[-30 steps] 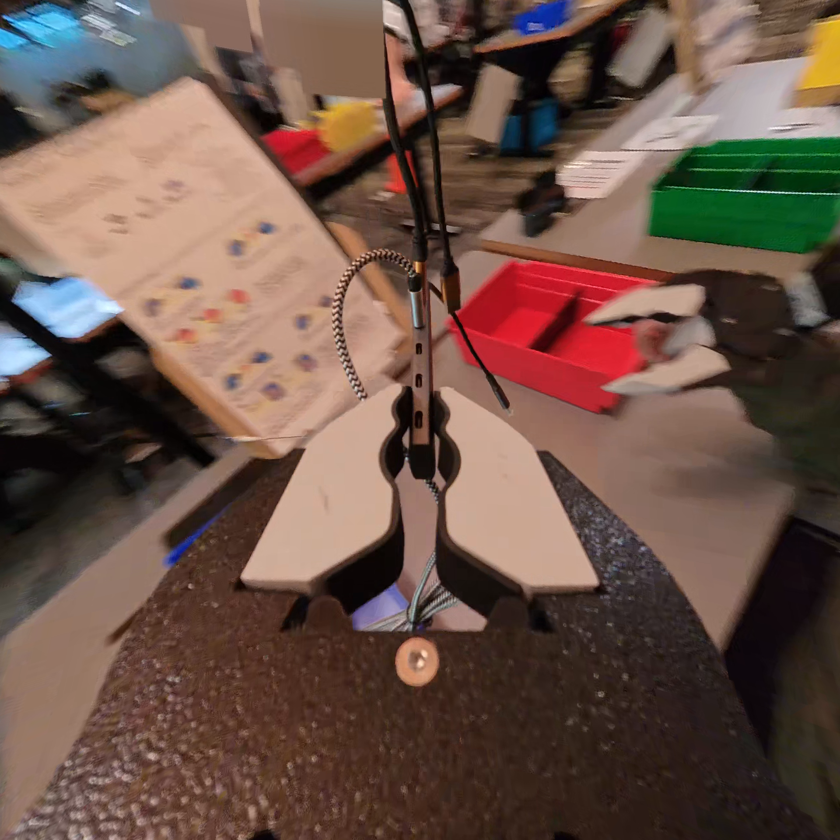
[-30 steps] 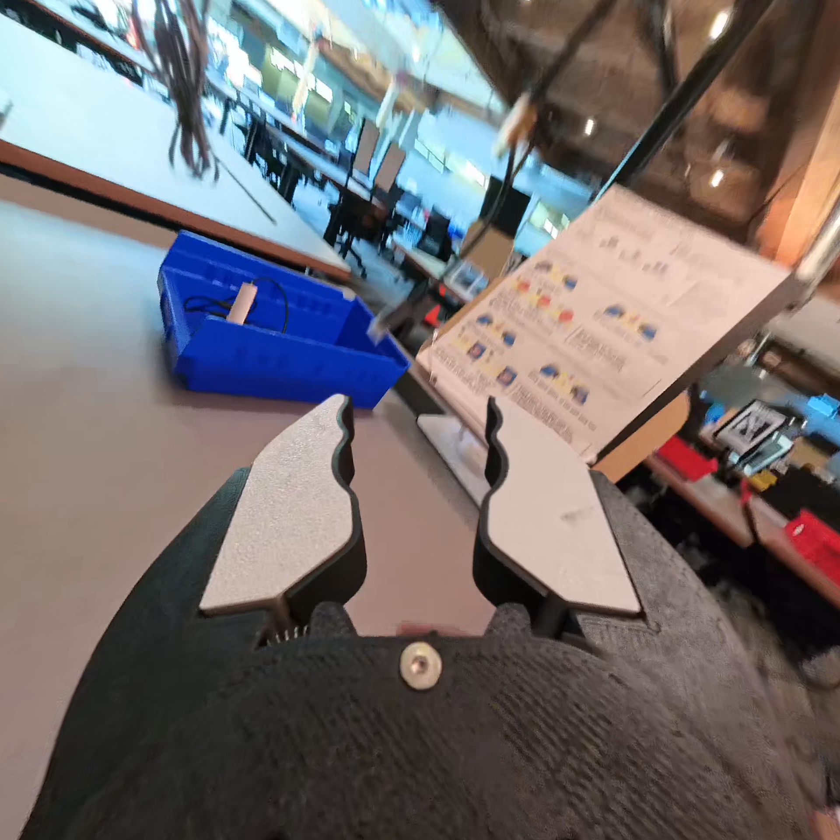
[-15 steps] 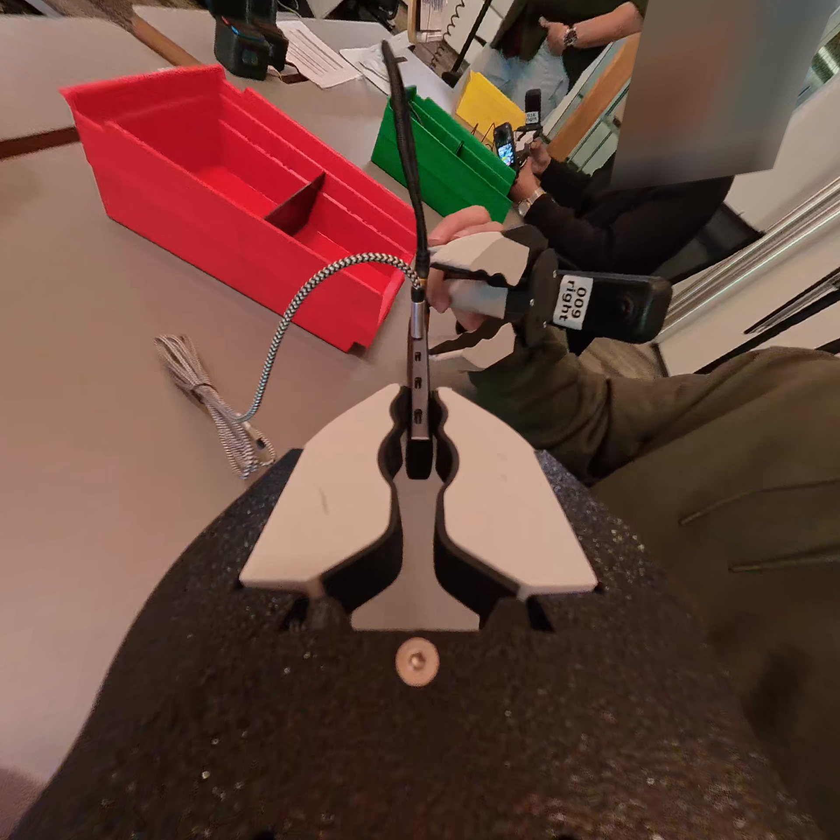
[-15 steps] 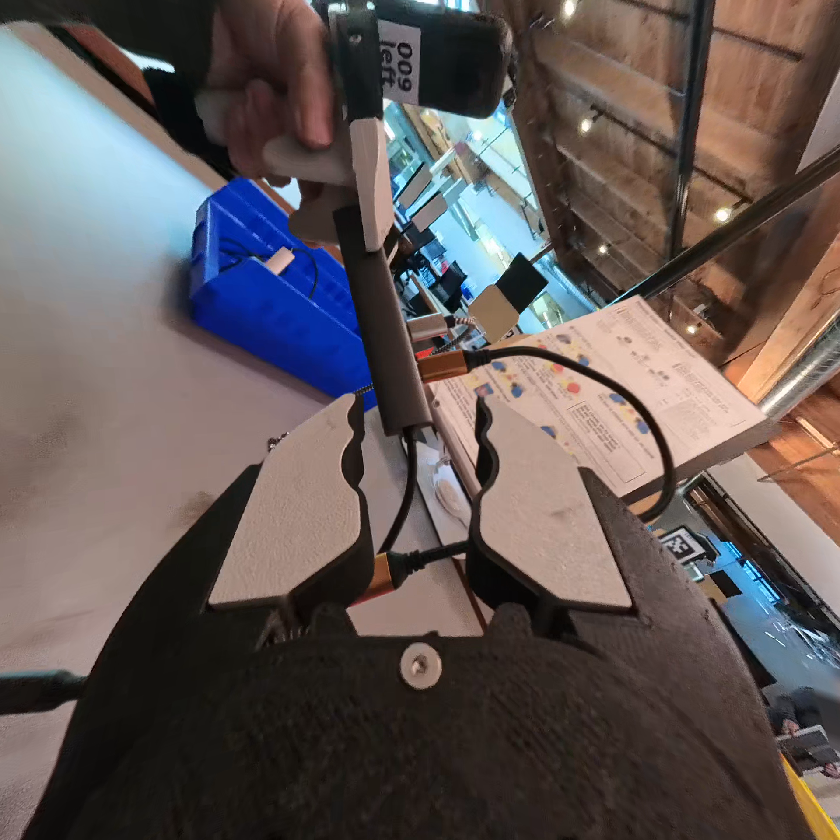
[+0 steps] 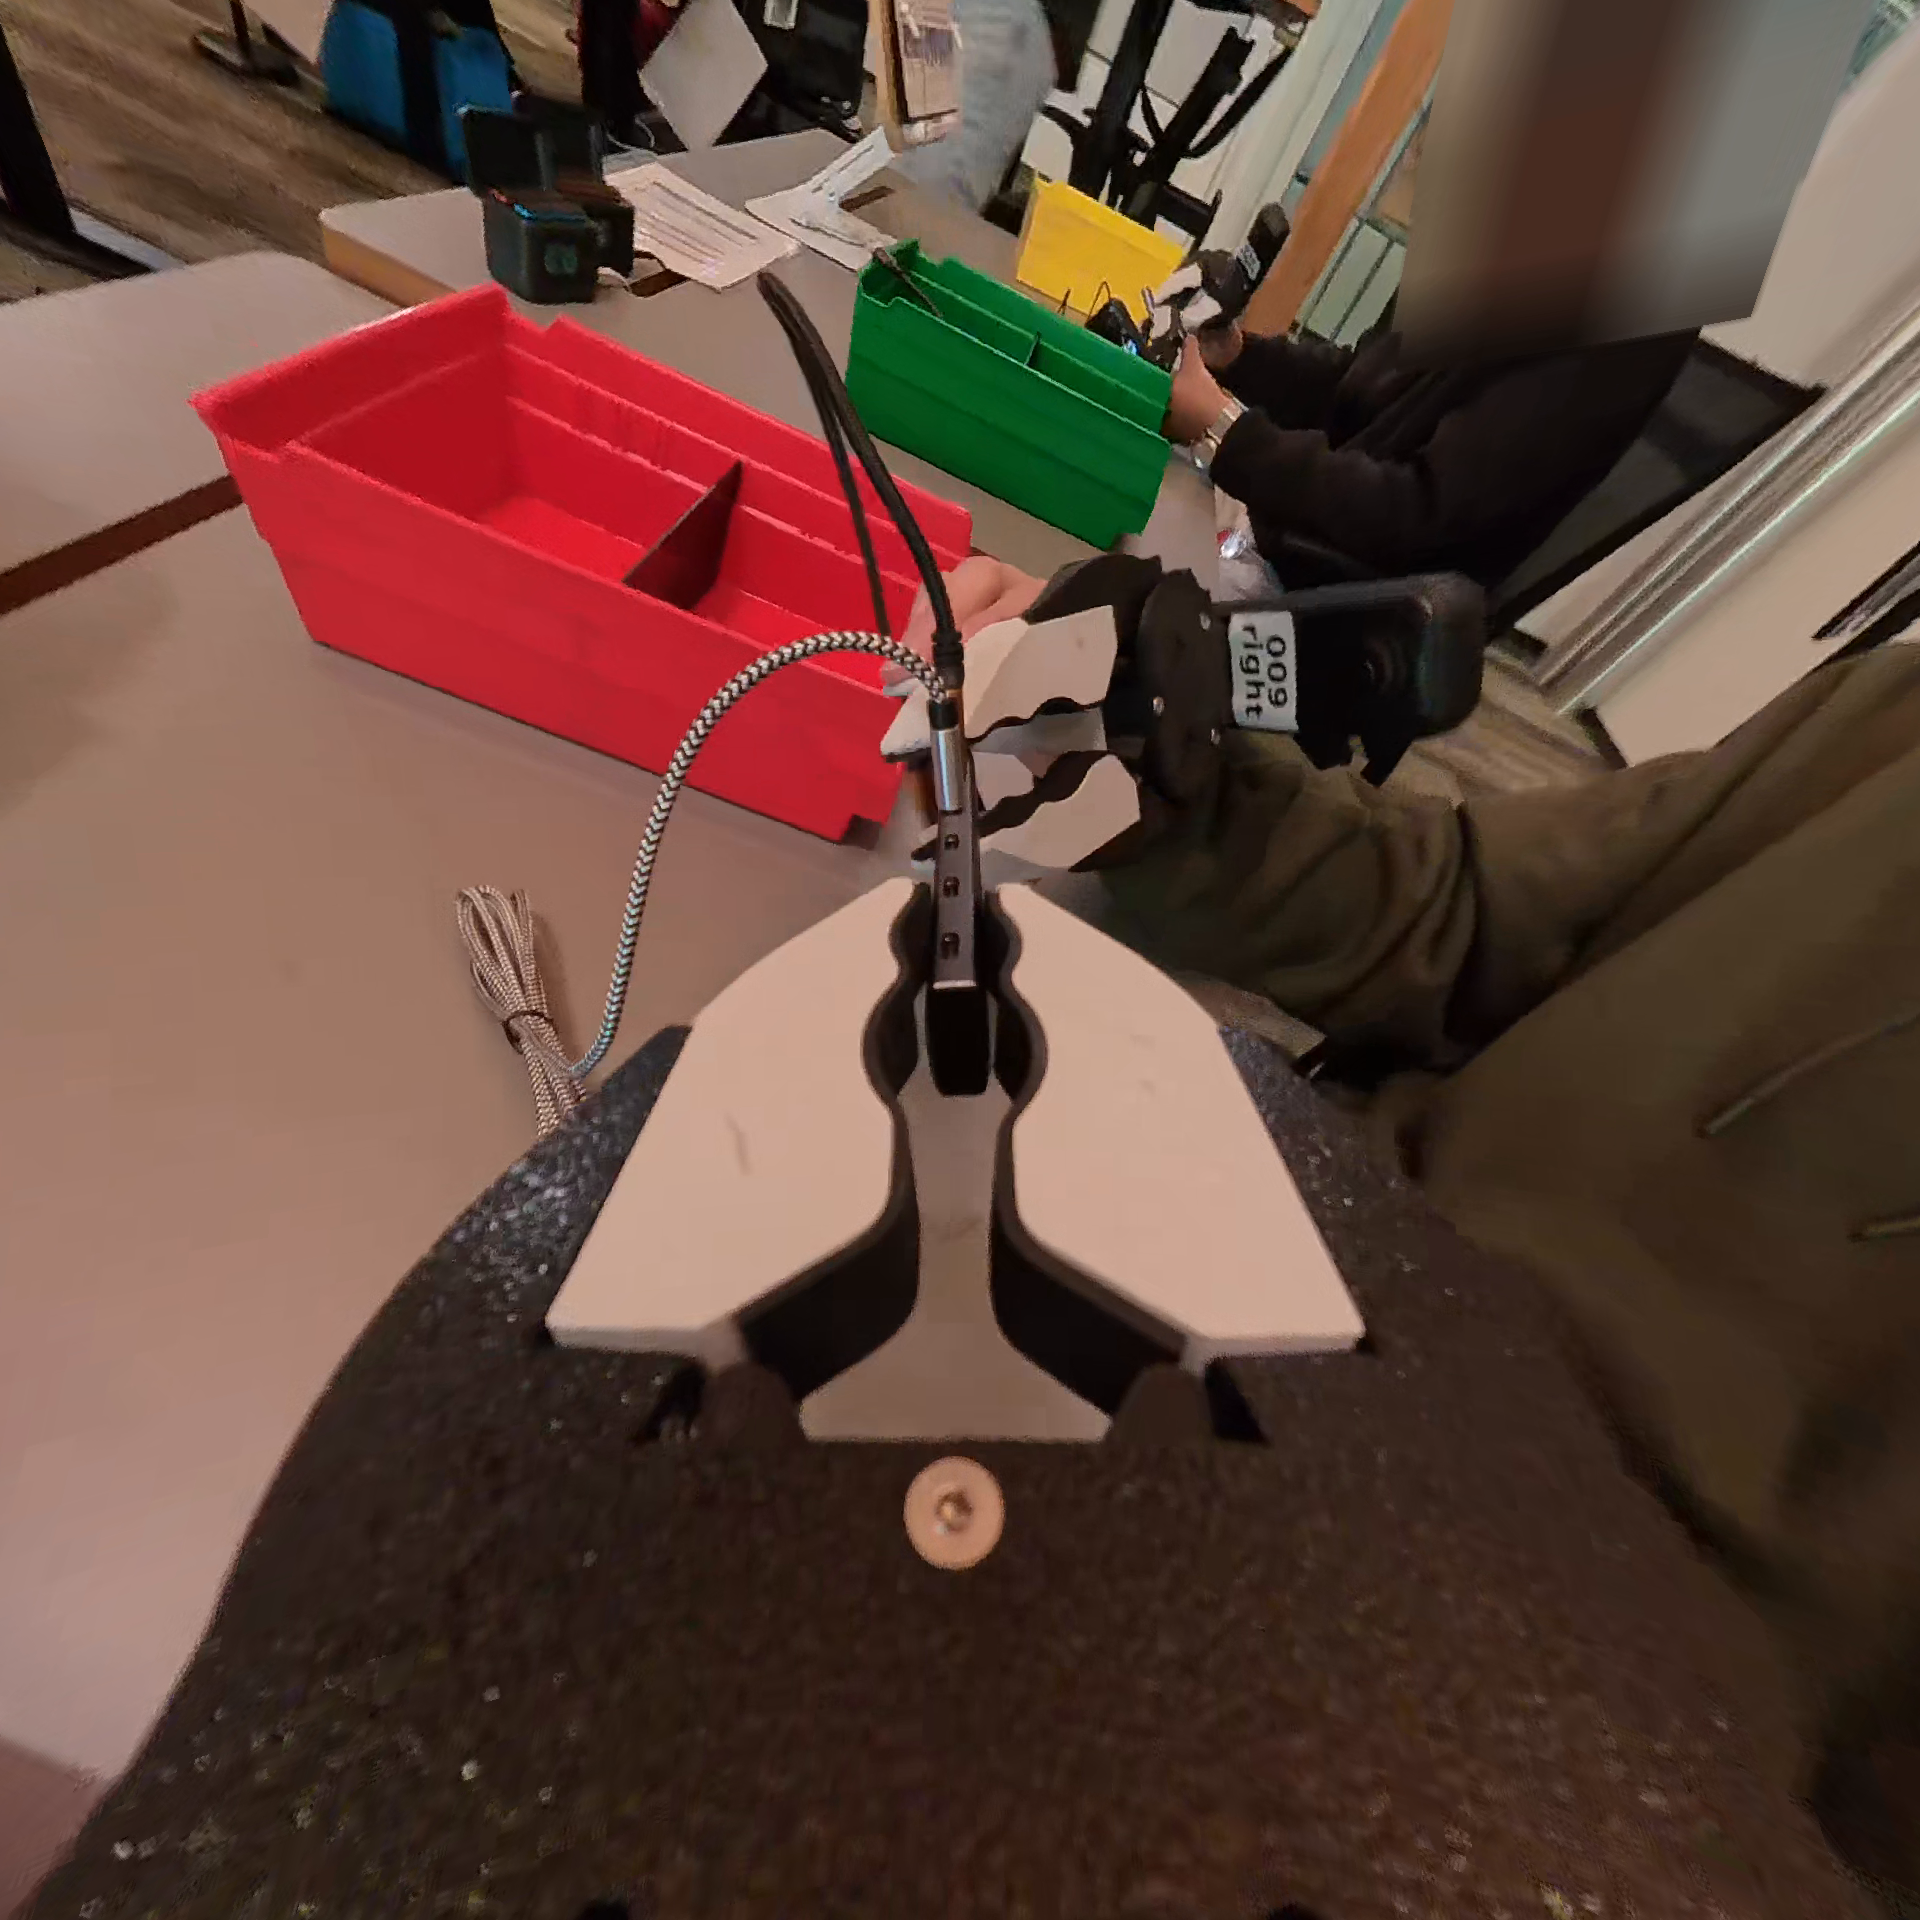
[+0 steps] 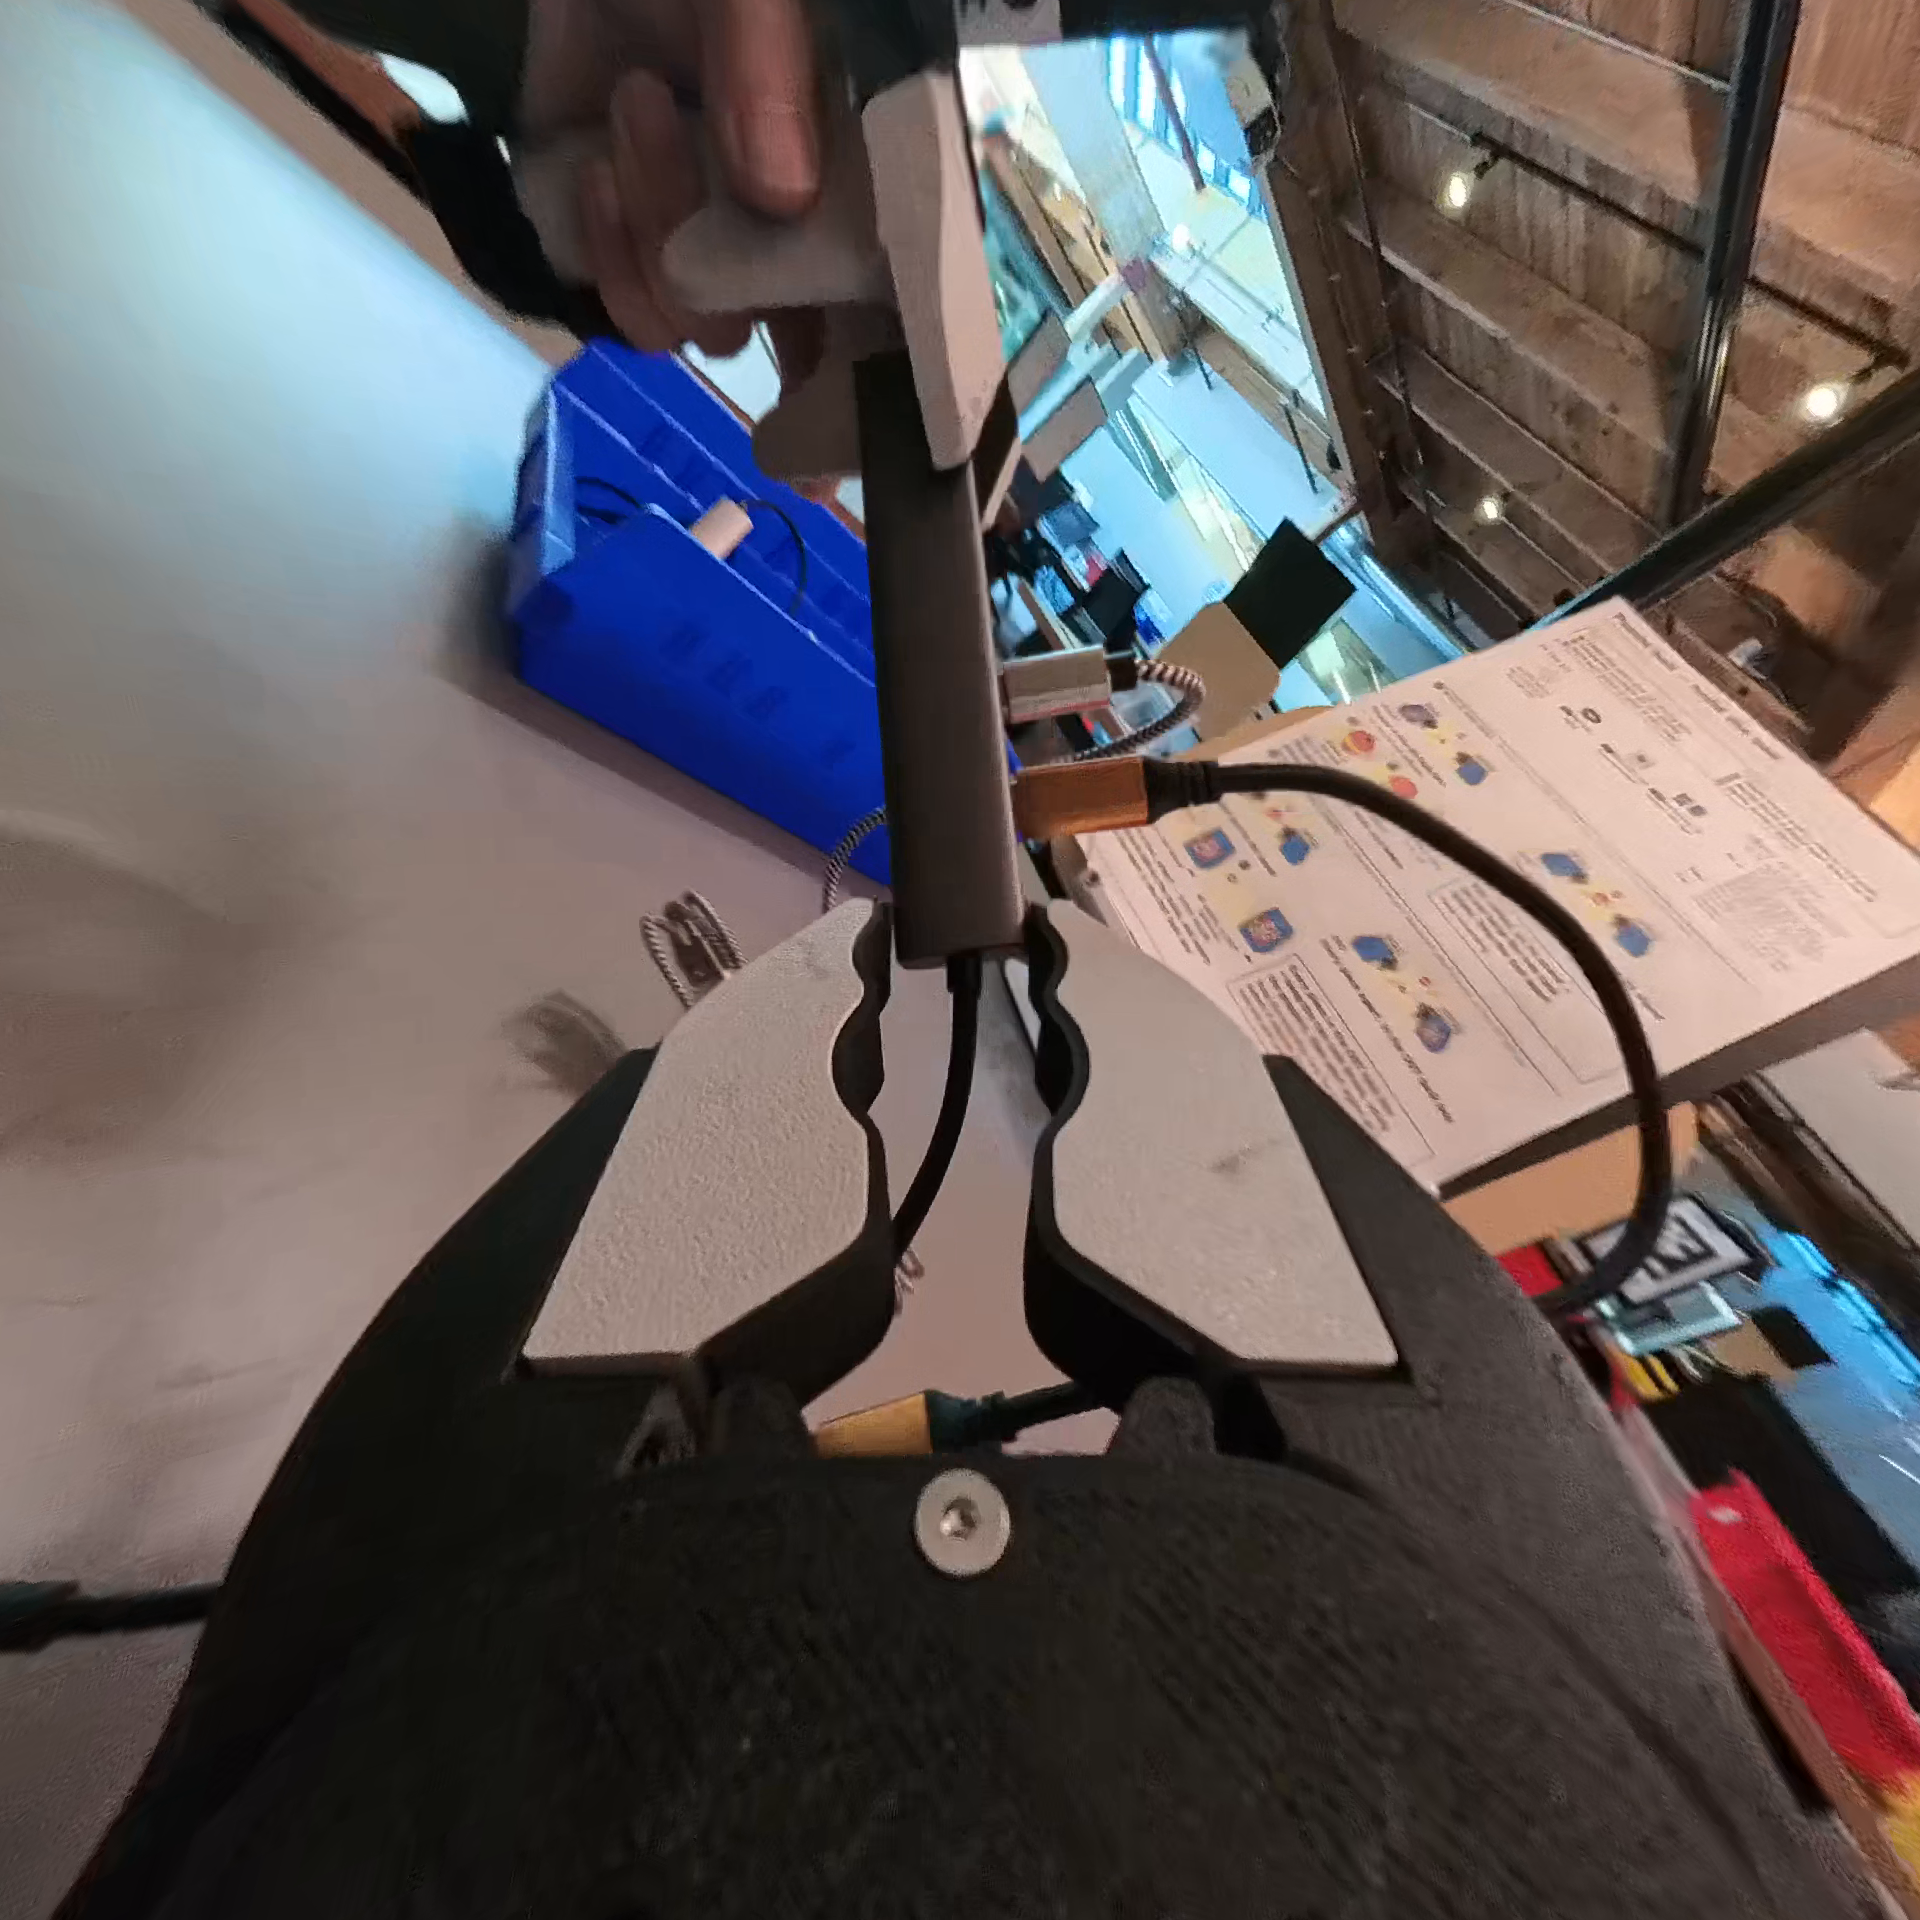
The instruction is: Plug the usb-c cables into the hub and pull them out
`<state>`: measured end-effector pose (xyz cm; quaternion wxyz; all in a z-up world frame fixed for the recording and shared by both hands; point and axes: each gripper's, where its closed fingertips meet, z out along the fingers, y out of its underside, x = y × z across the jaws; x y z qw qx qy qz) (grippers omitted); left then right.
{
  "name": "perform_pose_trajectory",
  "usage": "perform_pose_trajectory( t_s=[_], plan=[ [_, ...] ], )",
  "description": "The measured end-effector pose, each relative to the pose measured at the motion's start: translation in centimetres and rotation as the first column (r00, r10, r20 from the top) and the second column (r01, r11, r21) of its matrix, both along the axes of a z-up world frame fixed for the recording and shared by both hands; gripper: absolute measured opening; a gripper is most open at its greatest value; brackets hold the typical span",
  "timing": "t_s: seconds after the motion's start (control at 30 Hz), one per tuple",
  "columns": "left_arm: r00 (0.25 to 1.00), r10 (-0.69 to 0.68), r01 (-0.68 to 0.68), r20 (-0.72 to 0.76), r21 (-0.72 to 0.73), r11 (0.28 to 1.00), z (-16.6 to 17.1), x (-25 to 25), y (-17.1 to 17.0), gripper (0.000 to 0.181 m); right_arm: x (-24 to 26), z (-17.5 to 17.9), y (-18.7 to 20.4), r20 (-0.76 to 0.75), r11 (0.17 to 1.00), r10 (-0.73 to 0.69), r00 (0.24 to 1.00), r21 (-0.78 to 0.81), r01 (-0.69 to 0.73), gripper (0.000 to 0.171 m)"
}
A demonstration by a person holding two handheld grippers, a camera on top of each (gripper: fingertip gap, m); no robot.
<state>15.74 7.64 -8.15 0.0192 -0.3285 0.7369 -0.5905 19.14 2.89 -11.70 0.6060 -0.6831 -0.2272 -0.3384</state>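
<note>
My left gripper [image 5: 954,904] is shut on one end of a slim grey hub [image 5: 952,883] and holds it above the table. A braided cable [image 5: 665,790] with a silver plug and a black cable [image 5: 862,457] with a copper plug [image 6: 1081,798] sit in its side ports. In the right wrist view the hub [image 6: 935,675] hangs from the left gripper [image 6: 914,260]. My right gripper [image 6: 961,925] has its tips closed against the hub's other end, where the hub's own black lead [image 6: 951,1091] comes out. A second copper plug [image 6: 873,1434] lies behind my right fingers.
A red bin [image 5: 540,540] and a green bin [image 5: 997,374] stand beyond the hub. A blue bin [image 6: 707,644] and a tilted instruction board [image 6: 1507,883] stand on the other side. The braided cable's coil [image 5: 520,987] lies on the grey table [image 5: 208,831]. A person's black sleeve [image 5: 1403,447] rests by the green bin. There is about 8 cm between the tips of the two grippers.
My right gripper has come up to the hub and narrowed from wide open to closed on its end. My left gripper has swung round, still holding the hub.
</note>
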Motion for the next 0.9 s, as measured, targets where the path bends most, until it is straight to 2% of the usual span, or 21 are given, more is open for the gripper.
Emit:
perform_pose_trajectory(
  t_s=[0.13, 0.3, 0.4, 0.47, 0.53, 0.6, 0.67, 0.73, 0.77, 0.9],
  plan=[
    [1.0, -0.001, 0.001, -0.005, -0.008, 1.0, 0.1, -0.1, 0.0, 0.009, -0.7, 0.2, 0.0, -0.03, 0.998, 0.052, 0.998, 0.027, -0.051, 0.025],
    [1.0, 0.014, -0.014, -0.007, -0.04, 0.999, 0.0, -0.2, 0.4, 0.009, -0.9, 0.2, 0.3, 0.015, 1.0, 0.021, 1.0, 0.011, -0.021, 0.023],
    [0.998, 0.055, -0.053, 0.019, -0.071, 0.996, 0.2, -0.1, 0.8, 0.013, -0.9, 0.9, 0.4, 0.143, 0.999, -0.038, 0.989, 0.041, 0.032, 0.024],
    [0.995, 0.099, -0.1, -0.009, -0.091, 0.991, 0.2, 0.0, 1.2, 0.042, 0.0, 1.3, 0.1, 0.313, 0.988, -0.152, 0.938, 0.053, 0.142, 0.023],
    [0.99, 0.112, -0.121, -0.083, -0.112, 0.986, -0.4, -0.3, 1.6, 0.056, 0.3, 1.7, -0.2, 0.448, 0.976, -0.217, 0.867, 0.074, 0.206, 0.023],
    [0.978, 0.077, -0.116, -0.194, -0.197, 0.974, -0.7, -1.1, 1.6, 0.07, 0.1, 1.8, -0.3, 0.577, 0.969, -0.237, 0.781, 0.086, 0.231, 0.023],
    [0.936, 0.049, -0.17, -0.347, -0.326, 0.93, -0.7, -1.3, 1.9, 0.072, -0.1, 1.6, -0.2, 0.687, 0.961, -0.249, 0.683, 0.09, 0.26, 0.024],
    [0.894, 0.032, -0.247, -0.446, -0.431, 0.868, -0.9, -1.0, 2.5, 0.058, -0.5, 1.5, 0.1, 0.727, 0.958, -0.257, 0.637, 0.106, 0.265, 0.024],
    [0.871, 0.025, -0.272, -0.49, -0.441, 0.855, -1.5, -1.0, 2.8, 0.051, -0.7, 1.4, 0.3, 0.742, 0.959, -0.254, 0.621, 0.111, 0.26, 0.024],
    [0.832, -0.041, -0.261, -0.553, -0.456, 0.851, -3.0, -1.7, 2.5, 0.042, -2.0, 0.9, 1.1, 0.779, 0.969, -0.222, 0.587, 0.108, 0.222, 0.024]
  ],
)
